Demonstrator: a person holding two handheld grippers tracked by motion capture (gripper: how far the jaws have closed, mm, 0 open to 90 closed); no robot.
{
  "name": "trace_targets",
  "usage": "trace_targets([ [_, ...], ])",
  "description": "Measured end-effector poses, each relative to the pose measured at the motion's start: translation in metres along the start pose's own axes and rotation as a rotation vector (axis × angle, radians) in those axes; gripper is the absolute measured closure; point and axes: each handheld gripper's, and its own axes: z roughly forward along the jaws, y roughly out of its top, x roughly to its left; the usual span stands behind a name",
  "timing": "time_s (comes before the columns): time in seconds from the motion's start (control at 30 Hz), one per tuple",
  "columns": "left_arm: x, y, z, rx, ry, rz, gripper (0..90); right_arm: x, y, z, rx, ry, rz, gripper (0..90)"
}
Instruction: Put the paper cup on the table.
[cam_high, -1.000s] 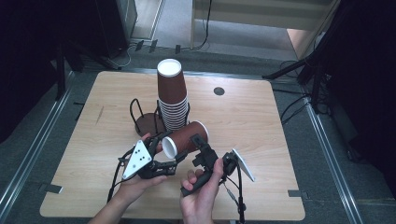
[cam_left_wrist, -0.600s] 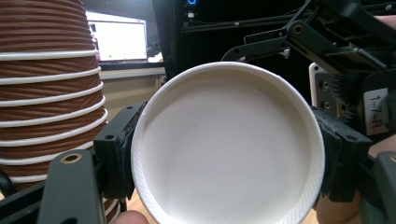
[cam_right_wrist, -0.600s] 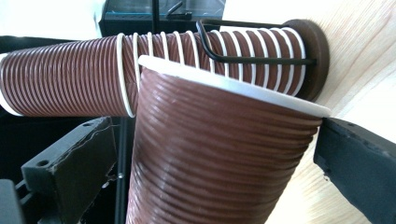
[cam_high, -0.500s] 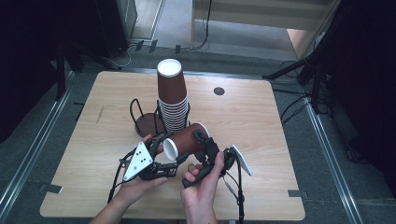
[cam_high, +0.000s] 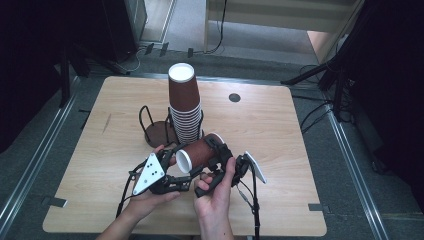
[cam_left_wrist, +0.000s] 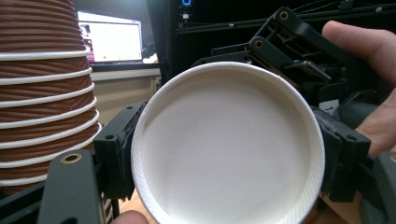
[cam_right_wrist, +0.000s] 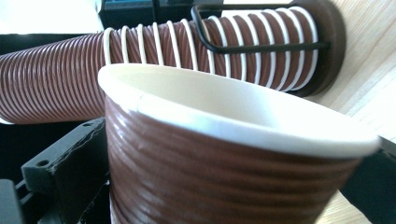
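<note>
1. Since a second ago the paper cup (cam_high: 202, 151) has swung a little lower and closer to the left tool (cam_high: 172, 167), and the right hand (cam_high: 216, 186) has shifted its grip. The open mouth now faces squarely at the left tool's camera.
2. My reading: this is a handover or a re-grip of one cup taken from the stack (cam_high: 183, 107), and the left tool is lining up on the rim.
3. The right tool (cam_high: 220, 155) is clamped on the cup; in the right gripper view its black jaws sit against the ribbed wall on both sides.
4. For the left tool, I cannot tell whether it is released or clenched. In the left gripper view its jaws flank the rim, but contact is unclear.
5. The cup lies on its side in the air above the tabletop (cam_high: 280, 130), just in front of the wire cup holder (cam_high: 150, 122) and the stack.
6. It is brown with fine horizontal ribs, a rolled white rim and a clean white inside (cam_left_wrist: 224, 154); no dents are visible.
</note>
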Motion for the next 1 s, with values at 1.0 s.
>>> trace_targets([
  [1.0, 0.0, 0.013, -0.015, 0.161, 0.015, -0.06, 1.6, -0.005, 0.003, -0.007, -0.021, 0.201, -0.006, 11.3],
])
